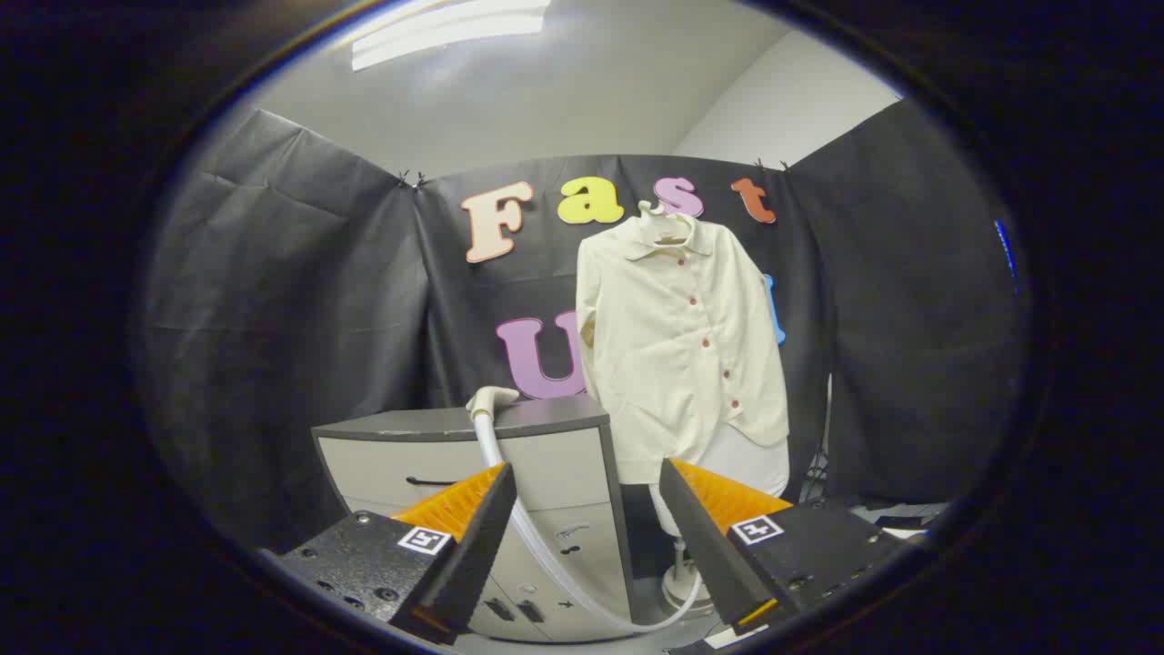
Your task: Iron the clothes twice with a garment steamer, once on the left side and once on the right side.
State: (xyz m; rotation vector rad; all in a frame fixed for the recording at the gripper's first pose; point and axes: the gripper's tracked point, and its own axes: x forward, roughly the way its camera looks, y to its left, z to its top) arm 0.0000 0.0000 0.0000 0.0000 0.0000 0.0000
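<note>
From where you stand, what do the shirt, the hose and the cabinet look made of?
Shirt: probably thin woven cloth, cream and matte; it creases and drapes softly.
Steamer hose: likely flexible plastic, whitish and smooth; it bends in a loop.
Cabinet: seemingly laminated board, grey and matte.
Open gripper holds nothing.

black cloth walls [273, 291] | grey drawer cabinet [473, 455] | ceiling light [450, 27]

A cream button-up shirt [680, 337] hangs on a pale hanger [662, 221], front facing out, a row of dark red buttons fastened down its middle and its hem over a white stand. To its left, the garment steamer's pale head [489, 399] rests on the grey cabinet top, its white hose [546, 555] looping down to what seems a base [677, 582] on the floor.
</note>
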